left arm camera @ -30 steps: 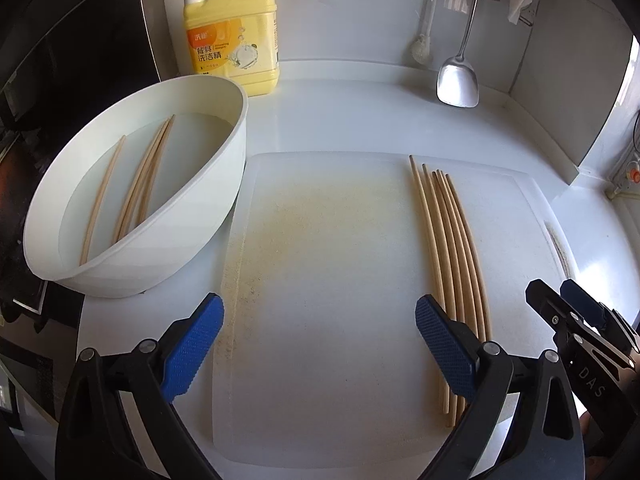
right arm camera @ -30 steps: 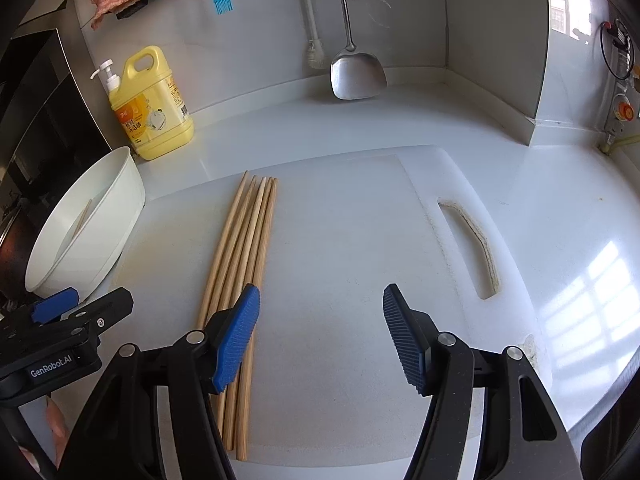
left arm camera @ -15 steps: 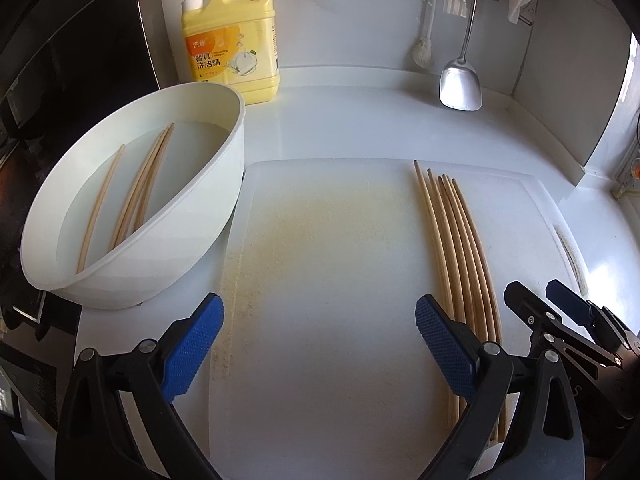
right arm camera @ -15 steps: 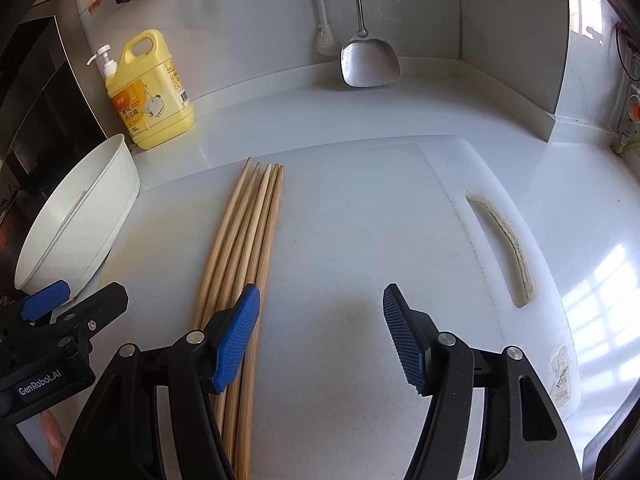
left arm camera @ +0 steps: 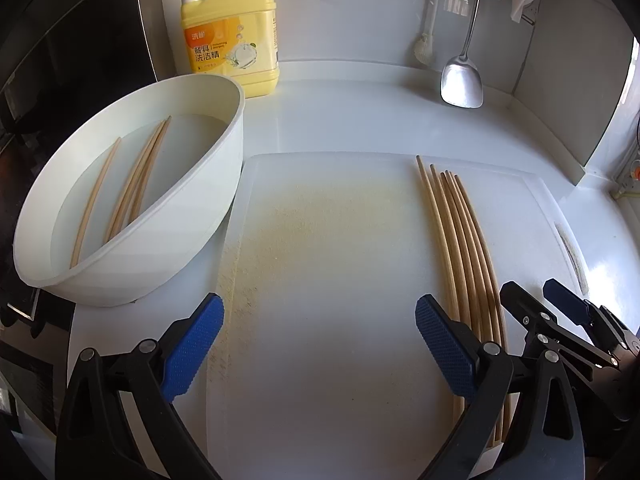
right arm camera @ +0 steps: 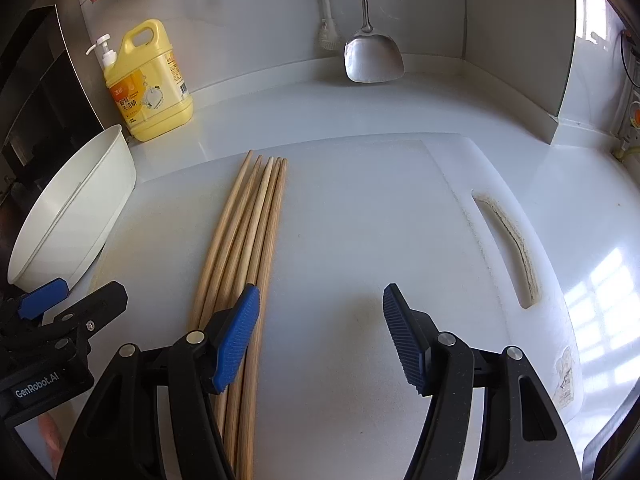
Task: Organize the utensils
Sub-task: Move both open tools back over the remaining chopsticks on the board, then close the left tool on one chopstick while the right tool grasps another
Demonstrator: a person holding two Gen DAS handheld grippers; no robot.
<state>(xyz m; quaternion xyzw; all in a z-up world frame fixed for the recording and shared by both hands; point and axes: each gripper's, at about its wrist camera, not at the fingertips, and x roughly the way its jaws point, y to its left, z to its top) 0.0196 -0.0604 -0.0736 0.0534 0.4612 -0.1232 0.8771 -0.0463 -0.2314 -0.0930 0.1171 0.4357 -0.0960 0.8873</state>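
Several wooden chopsticks (left arm camera: pixel 460 236) lie side by side on the right part of a white cutting board (left arm camera: pixel 340 280); they also show in the right wrist view (right arm camera: pixel 248 240). More chopsticks (left arm camera: pixel 132 188) lie in water in a white basin (left arm camera: pixel 180 236). My left gripper (left arm camera: pixel 320 344) is open and empty above the near middle of the board. My right gripper (right arm camera: pixel 320 336) is open and empty, its left finger over the chopsticks' near ends. The right gripper also shows at the right edge of the left wrist view (left arm camera: pixel 560 312).
A yellow dish soap bottle (left arm camera: pixel 230 36) stands by the back wall. A metal spatula (left arm camera: pixel 462 84) and a brush (left arm camera: pixel 424 48) hang at the back. A dark stove edge (left arm camera: pixel 24 80) lies left of the basin. The board's handle slot (right arm camera: pixel 508 244) is at the right.
Both grippers have drawn back toward me a little, so the board and chopsticks sit farther ahead. Nothing on the counter has moved; both grippers stay open.
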